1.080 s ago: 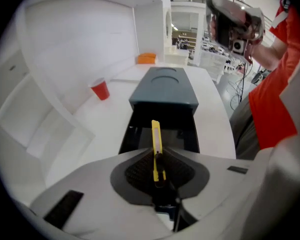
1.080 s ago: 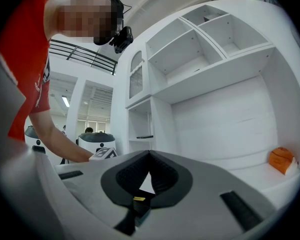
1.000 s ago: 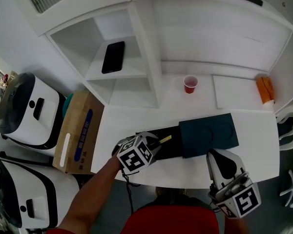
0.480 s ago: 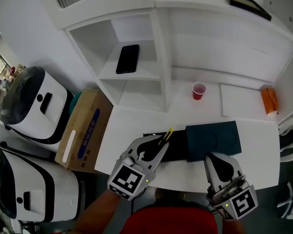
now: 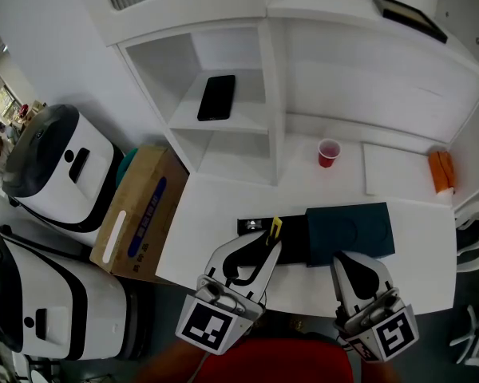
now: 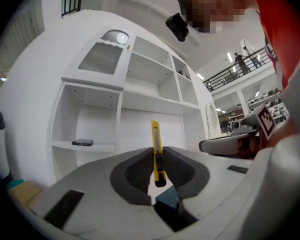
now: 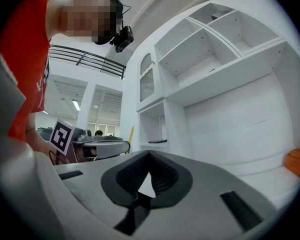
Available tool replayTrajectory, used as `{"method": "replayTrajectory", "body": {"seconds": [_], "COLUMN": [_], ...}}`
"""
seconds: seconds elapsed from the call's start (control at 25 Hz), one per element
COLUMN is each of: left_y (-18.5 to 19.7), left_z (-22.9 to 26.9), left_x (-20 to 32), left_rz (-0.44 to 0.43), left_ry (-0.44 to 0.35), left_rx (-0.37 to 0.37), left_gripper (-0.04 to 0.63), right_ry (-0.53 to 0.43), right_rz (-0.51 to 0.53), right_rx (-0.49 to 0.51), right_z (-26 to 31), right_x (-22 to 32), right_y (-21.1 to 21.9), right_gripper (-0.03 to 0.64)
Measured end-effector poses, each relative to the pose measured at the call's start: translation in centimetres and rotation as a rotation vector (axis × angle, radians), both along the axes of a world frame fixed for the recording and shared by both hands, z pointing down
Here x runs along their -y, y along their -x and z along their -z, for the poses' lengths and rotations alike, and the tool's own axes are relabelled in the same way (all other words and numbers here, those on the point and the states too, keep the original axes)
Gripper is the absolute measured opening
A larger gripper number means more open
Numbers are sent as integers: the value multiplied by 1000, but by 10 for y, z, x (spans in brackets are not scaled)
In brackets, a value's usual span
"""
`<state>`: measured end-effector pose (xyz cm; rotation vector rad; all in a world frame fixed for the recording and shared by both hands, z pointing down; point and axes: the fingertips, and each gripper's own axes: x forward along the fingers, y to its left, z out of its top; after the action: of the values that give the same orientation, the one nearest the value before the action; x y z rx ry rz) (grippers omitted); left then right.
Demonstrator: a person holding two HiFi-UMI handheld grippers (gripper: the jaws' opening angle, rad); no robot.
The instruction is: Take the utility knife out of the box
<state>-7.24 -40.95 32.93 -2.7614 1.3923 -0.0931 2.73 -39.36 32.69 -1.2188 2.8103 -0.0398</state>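
Left gripper (image 6: 157,159) is clamped on the utility knife (image 6: 155,149) near its lower end; knife is held over the black box (image 5: 251,227), apparently clear of it. Long axis upright, most of it above the jaws. Judged light, rigid, smooth-sided: grip flat on the body. Right gripper (image 7: 149,159) closed, empty

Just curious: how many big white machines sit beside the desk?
2: one white machine beside the cardboard box, the other in the bottom-left corner; more may be hidden.

The utility knife (image 5: 275,228) is in the left gripper (image 5: 265,244) over the box (image 5: 351,231), cup (image 5: 329,152) behind.
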Motion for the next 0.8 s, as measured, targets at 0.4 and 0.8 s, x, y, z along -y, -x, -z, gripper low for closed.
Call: {"method": "replayTrajectory", "body": {"seconds": [0.4,0.8], "left_y": [-8,-13], "left_z": [7,10], "left_x": [-10,-15], "left_rz": [-27,-43], "left_ry": [-41,-49], "left_rx": [3,11], "left_gripper": [98,98], "right_ry": [-9,-21], "right_rz": [-5,-4], "right_rx": [-13,-28], "right_z": [1,5], "right_x": [-4,-12], "right_y": [6,8], "right_gripper": [-2,-2]}}
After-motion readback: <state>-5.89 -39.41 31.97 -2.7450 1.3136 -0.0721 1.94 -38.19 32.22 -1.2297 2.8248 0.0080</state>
